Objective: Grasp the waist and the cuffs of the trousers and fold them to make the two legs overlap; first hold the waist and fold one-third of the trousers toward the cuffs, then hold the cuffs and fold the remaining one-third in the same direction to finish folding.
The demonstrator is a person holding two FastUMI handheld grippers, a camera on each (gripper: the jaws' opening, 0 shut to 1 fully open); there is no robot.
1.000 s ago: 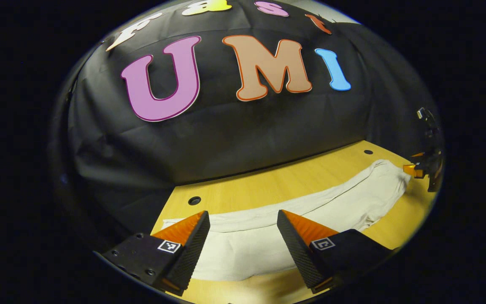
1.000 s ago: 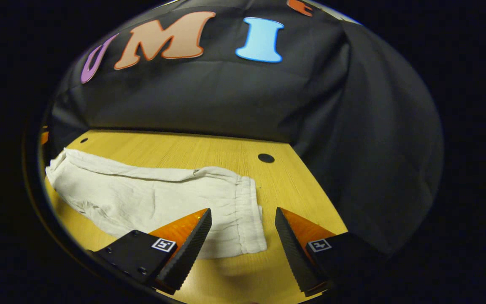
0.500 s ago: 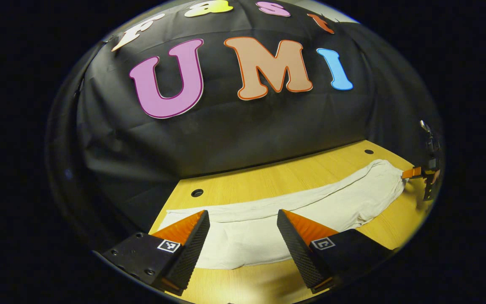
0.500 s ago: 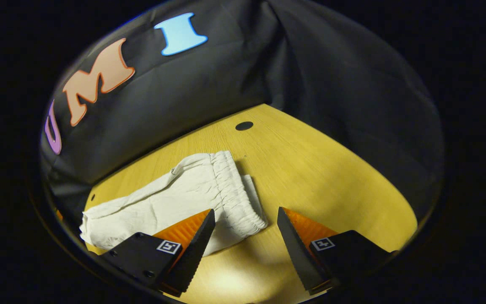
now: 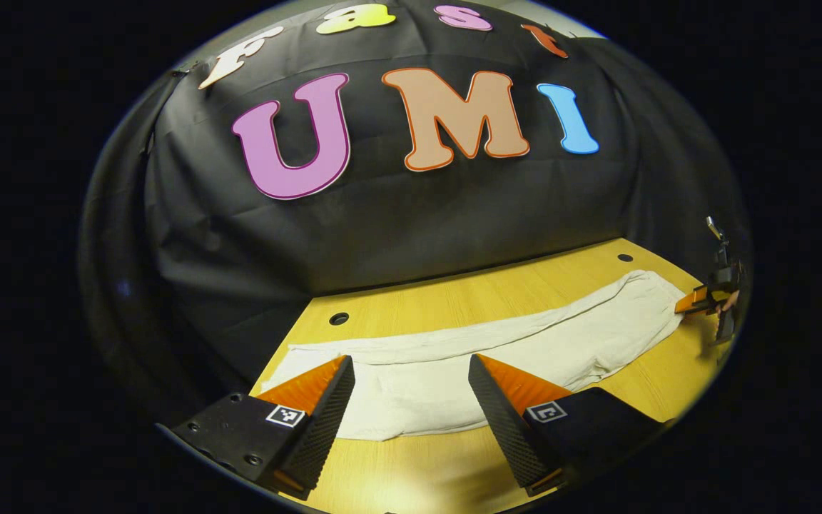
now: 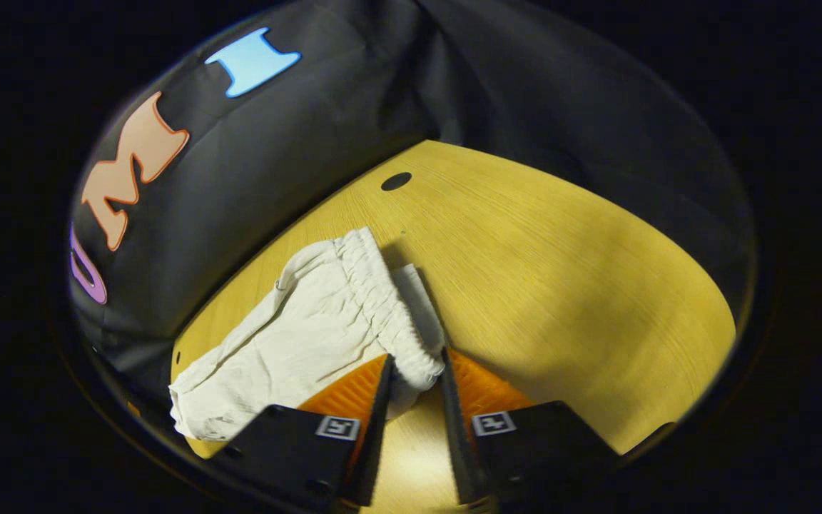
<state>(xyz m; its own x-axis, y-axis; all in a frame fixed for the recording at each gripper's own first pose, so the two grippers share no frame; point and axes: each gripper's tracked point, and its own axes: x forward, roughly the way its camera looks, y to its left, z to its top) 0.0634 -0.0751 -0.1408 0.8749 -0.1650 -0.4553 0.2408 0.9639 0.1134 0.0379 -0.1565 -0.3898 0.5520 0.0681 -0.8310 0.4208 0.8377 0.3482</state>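
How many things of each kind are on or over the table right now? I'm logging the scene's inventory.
Trousers: 1
Grippers, left gripper and right gripper: 2
Table: 1
Round holes in the table: 2
Total: 6

One pair of off-white crumpled cloth trousers (image 5: 525, 357) lies on one yellow wooden surface (image 6: 561, 285), which has two round dark holes (image 5: 339, 318), between two grippers.
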